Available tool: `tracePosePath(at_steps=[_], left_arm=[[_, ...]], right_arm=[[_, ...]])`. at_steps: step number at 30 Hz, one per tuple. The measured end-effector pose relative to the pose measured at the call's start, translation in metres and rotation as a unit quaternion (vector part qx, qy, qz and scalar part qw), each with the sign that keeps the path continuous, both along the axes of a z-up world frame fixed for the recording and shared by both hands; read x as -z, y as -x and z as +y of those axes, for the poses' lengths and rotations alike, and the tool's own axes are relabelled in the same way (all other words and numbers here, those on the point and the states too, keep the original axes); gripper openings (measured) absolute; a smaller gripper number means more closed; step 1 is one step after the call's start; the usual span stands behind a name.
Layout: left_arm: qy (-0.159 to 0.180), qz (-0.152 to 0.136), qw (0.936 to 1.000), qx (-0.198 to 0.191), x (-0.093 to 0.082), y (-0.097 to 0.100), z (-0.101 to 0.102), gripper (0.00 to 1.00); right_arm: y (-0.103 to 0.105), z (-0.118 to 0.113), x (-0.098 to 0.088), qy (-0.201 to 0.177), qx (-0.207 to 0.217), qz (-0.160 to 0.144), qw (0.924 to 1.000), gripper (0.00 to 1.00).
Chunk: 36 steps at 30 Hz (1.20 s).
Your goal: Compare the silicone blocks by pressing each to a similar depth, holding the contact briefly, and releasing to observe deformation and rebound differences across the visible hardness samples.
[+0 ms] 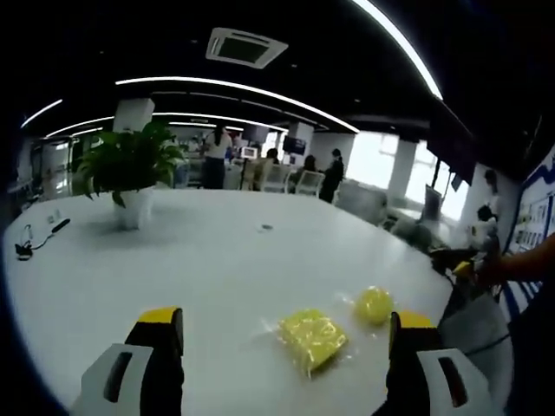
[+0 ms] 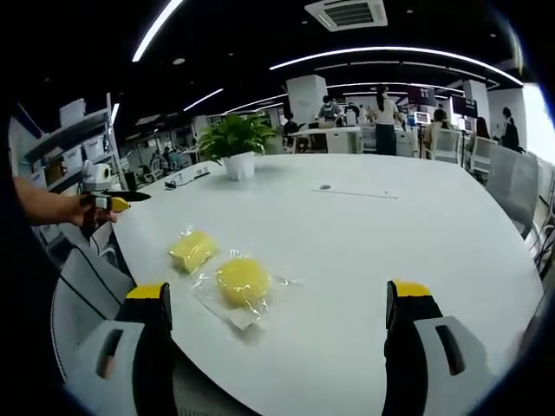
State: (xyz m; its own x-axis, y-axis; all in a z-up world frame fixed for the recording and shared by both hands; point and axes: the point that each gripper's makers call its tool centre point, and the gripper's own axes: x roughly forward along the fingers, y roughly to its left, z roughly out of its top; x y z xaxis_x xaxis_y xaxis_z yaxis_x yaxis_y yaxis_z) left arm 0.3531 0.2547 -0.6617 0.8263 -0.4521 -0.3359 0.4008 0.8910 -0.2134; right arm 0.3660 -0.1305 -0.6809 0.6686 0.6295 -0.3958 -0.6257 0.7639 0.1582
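Fingers of both grippers, left (image 1: 282, 334) and right (image 2: 277, 308), stand spread wide and empty above the white worktop (image 2: 364, 234). Two yellow blocks in clear wrappers, a square block (image 1: 312, 336) and a round block (image 2: 241, 282), lie just beside each other, untouched. No press looks begun; both samples remain to test.
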Motion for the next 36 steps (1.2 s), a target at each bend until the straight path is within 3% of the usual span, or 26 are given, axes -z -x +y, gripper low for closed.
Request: tracePosePath(at_steps=[8,20,30,36], left_arm=[[-0.015,0.005,0.9998,0.011,0.007,0.005,-0.002,1.00],[-0.003,0.015,0.9998,0.013,0.008,0.009,-0.004,1.00],[0.036,0.033,0.9985,0.025,-0.005,-0.012,-0.027,1.00],[0.033,0.050,0.9968,0.053,-0.006,-0.026,-0.051,1.00]], right_arm=[[0.004,-0.004,0.001,0.009,-0.001,-0.003,1.0000,0.96],[0.007,-0.001,0.010,0.007,0.001,0.010,0.9999,0.96],[0.012,-0.005,0.013,0.006,0.014,0.013,0.9998,0.96],[0.014,-0.011,0.010,0.005,0.023,0.014,0.9996,0.96]])
